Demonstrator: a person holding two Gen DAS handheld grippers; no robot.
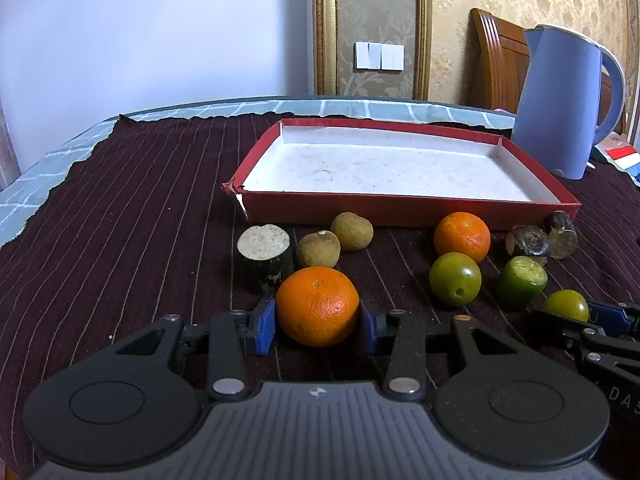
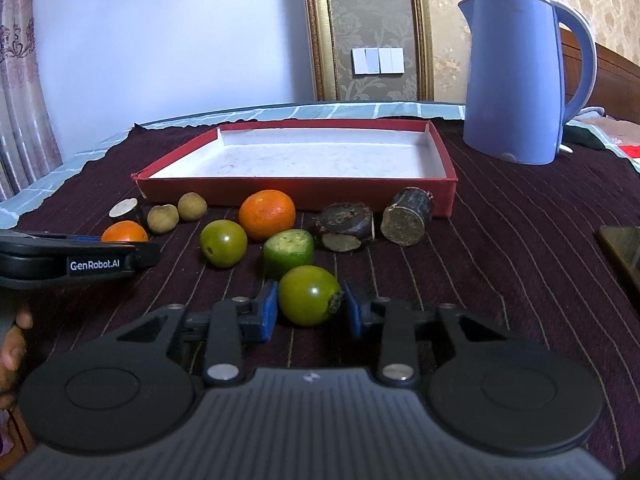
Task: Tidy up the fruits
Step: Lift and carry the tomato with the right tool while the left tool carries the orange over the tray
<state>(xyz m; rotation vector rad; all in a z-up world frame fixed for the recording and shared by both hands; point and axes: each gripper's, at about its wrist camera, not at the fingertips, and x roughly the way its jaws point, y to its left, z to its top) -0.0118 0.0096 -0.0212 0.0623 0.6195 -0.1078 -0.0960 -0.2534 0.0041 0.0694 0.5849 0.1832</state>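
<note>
Your left claw [image 1: 318,322] clamps the near orange [image 1: 317,306] on the striped cloth [image 1: 140,220]; its blue pads [image 1: 265,322] hide the fruit's sides. Your right claw [image 2: 309,312] clamps a green fruit [image 2: 309,295], both short of the red tray [image 1: 400,206].

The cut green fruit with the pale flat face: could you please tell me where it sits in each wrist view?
Left wrist view: cut green fruit at right of middle, just right of a whole green fruit.
Right wrist view: centre, just beyond the right gripper.
Shared landmark: the red tray behind the fruit.
</note>
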